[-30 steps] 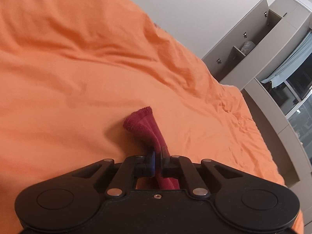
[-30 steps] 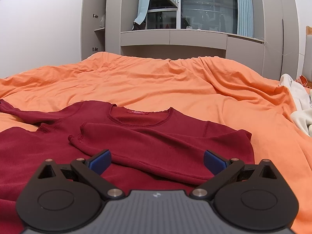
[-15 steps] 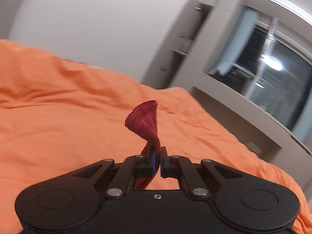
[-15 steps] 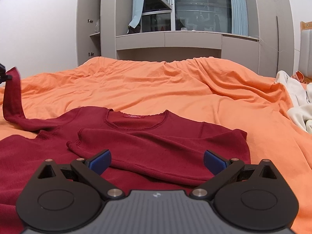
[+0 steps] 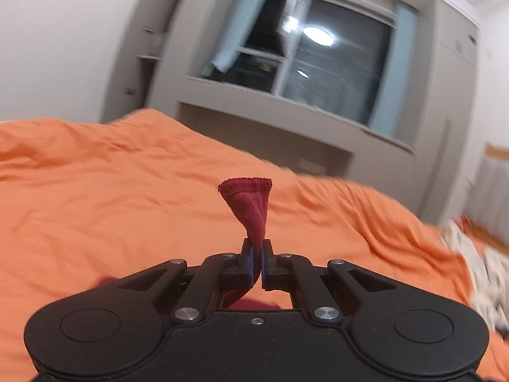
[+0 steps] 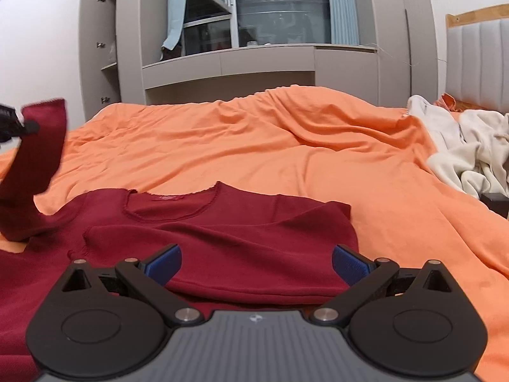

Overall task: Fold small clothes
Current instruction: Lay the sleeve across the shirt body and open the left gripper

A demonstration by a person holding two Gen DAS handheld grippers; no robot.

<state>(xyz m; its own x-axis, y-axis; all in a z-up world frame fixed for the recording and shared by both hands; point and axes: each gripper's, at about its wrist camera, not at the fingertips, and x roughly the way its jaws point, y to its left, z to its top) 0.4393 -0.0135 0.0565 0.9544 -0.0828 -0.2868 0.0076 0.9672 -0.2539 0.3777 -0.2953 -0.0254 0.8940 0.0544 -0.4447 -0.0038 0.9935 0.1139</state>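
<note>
A dark red long-sleeved shirt (image 6: 222,235) lies flat on the orange bedcover (image 6: 286,146), neck away from me, one sleeve folded across its front. My left gripper (image 5: 257,258) is shut on the cuff end of the other sleeve (image 5: 249,210), which stands up above the jaws. In the right wrist view that sleeve (image 6: 35,159) rises from the shirt's left shoulder to the left gripper at the frame's left edge. My right gripper (image 6: 257,264) is open and empty, low over the shirt's lower front.
A heap of white clothes (image 6: 461,156) lies on the bed's right side by a padded headboard (image 6: 477,63). Grey cabinets and a window ledge (image 6: 254,63) stand beyond the bed's far edge.
My left gripper has lifted the sleeve off the bedcover and swung to the right, so its view now faces the window. My right gripper stayed open and moved little.
</note>
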